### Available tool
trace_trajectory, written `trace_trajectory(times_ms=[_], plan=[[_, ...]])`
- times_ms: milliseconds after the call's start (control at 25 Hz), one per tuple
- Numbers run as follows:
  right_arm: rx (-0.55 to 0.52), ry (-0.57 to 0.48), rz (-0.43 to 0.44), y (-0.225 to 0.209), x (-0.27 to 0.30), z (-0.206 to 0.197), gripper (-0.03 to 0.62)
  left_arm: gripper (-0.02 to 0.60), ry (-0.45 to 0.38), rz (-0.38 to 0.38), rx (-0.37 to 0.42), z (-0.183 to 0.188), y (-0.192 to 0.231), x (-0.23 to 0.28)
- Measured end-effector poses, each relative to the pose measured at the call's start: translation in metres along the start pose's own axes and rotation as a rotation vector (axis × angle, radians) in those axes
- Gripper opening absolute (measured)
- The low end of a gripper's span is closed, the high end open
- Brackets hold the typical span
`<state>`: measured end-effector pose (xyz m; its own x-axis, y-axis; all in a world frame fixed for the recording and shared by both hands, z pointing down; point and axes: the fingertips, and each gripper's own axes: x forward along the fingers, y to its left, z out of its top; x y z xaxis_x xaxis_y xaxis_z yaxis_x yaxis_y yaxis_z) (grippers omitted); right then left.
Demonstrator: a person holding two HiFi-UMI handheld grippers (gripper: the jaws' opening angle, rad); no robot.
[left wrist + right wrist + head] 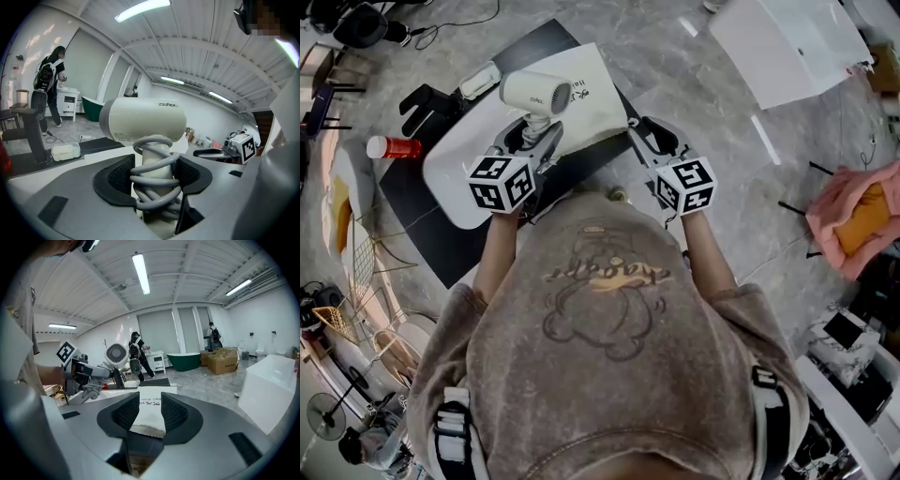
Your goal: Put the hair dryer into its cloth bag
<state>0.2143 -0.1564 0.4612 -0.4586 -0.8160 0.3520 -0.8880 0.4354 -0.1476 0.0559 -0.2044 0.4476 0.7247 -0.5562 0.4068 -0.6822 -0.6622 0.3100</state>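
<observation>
A white hair dryer (534, 92) stands upright over the white table (455, 183), its grey cord wound round the handle (154, 180). My left gripper (532, 127) is shut on that handle, pads pressing on the cord coils (157, 176). The white cloth bag (592, 92) lies flat on the table just right of the dryer, with black print on it. My right gripper (639, 131) is at the bag's near right edge. Its jaws stand apart with the bag's edge (149, 420) lying between them, and the pads do not press on it. In the right gripper view the dryer's rear grille (116, 354) shows at the left.
A red can (392, 147), a white case (478, 80) and a black device (427, 103) sit at the table's left. A dark mat (422, 234) lies under the table. A white box (797, 42) stands at the far right and a pink cloth (858, 220) lies on the floor. People stand in the background (136, 355).
</observation>
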Motion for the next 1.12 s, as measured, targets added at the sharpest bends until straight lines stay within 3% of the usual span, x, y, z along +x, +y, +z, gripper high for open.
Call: trace_trajectory(times_ms=[200, 360, 680, 1120], plan=[[-0.041, 0.083, 0.114, 0.016, 0.02, -0.013, 0.244, 0.256, 0.002, 0.009, -0.022, -0.003, 0.004, -0.004], [-0.137, 0.176, 0.183, 0.027, 0.039, -0.032, 0.283, 0.256, 0.002, 0.022, -0.04, -0.007, 0.008, -0.008], [-0.379, 0.345, 0.297, 0.039, 0.073, -0.074, 0.275, 0.256, -0.008, 0.062, -0.09, -0.01, 0.02, -0.019], [-0.656, 0.48, 0.352, 0.034, 0.109, -0.115, 0.229, 0.256, -0.028, 0.113, -0.134, -0.011, 0.037, -0.031]])
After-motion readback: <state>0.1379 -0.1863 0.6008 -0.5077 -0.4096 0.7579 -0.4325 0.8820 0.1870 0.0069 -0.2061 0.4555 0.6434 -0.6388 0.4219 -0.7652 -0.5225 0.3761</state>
